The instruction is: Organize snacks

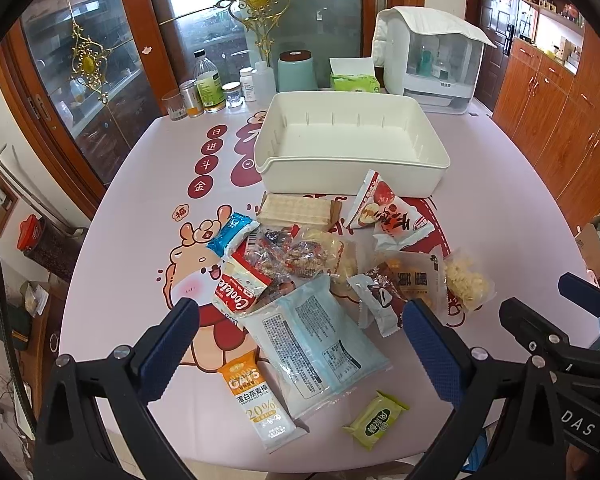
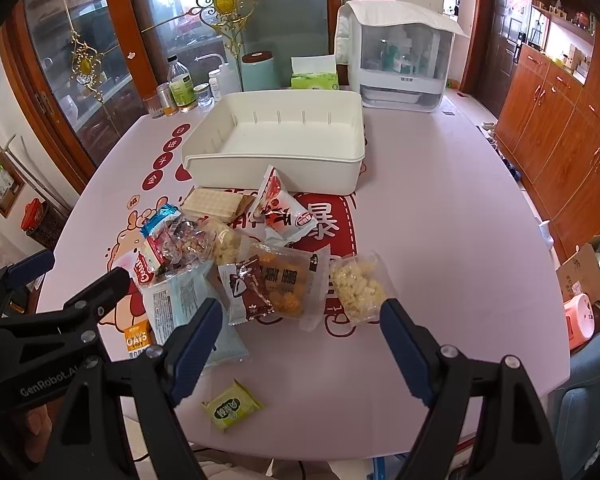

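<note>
- Left wrist view: the left gripper (image 1: pixel 300 344) hovers with its fingers spread wide and nothing between them, above the near end of the snack pile (image 1: pixel 320 264).
- The white bin (image 1: pixel 380 178) stands empty beyond the pile, so I judge the sorting has not begun; the step in hand is choosing a first packet.
- Directly between the fingers lies a pale blue packet (image 1: pixel 312 344), flat and label side up; beside it the oat bar (image 1: pixel 256 396) points toward the table's near edge.
- A small green packet (image 1: pixel 376 420) lies apart from the heap, near the edge.
- The next move likely calls for lowering onto a flat packet's edge and closing gently, since slick film may slip or crumple.
- Right wrist view: the right gripper (image 2: pixel 300 344) is likewise spread and empty, held over bare pink tablecloth (image 2: pixel 440 240) just short of the pile.
- Nearest its fingers are a clear bag of puffed pieces (image 2: pixel 358 286) and a brown-and-orange packet (image 2: pixel 276 284), which overlaps its neighbours.
- Farther back lie a wafer pack (image 2: pixel 214 202) and a red-and-white packet (image 2: pixel 282 208), just in front of the bin.
- The packets look light, crinkly and loosely heaped; lifting one may drag another, so the loose puffed bag on the outer edge seems the easiest pick.
</note>
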`<move>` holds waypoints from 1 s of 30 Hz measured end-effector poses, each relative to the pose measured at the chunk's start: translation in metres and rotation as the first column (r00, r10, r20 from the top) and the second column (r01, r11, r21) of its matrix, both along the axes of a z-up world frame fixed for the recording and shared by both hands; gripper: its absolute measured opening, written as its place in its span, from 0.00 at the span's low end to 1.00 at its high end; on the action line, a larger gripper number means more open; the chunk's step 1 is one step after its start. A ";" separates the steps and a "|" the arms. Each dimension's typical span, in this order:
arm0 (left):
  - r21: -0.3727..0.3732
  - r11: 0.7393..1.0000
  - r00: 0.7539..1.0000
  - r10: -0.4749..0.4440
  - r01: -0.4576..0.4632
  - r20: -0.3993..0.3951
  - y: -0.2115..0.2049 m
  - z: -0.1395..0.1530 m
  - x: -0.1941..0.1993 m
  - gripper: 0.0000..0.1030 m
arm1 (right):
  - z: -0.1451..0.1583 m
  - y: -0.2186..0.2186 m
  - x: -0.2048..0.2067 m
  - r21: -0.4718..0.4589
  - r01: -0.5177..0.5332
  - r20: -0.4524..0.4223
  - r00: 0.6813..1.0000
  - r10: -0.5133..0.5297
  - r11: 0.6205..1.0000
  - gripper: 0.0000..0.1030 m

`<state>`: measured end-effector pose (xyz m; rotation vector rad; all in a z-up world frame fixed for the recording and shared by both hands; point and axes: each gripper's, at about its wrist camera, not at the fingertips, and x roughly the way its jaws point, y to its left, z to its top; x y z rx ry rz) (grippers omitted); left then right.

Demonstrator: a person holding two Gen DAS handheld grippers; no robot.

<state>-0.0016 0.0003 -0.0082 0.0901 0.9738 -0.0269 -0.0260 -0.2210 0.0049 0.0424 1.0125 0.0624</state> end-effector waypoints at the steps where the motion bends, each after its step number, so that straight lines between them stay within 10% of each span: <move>1: 0.000 1.000 1.000 0.000 0.000 0.000 0.000 0.000 0.000 0.98 | 0.000 0.000 0.000 0.000 -0.001 0.000 1.000 0.001 1.000 0.79; 30: 0.009 1.000 1.000 0.006 -0.006 -0.008 -0.003 -0.005 -0.006 0.98 | -0.007 -0.004 -0.001 0.003 0.007 -0.008 1.000 -0.007 1.000 0.79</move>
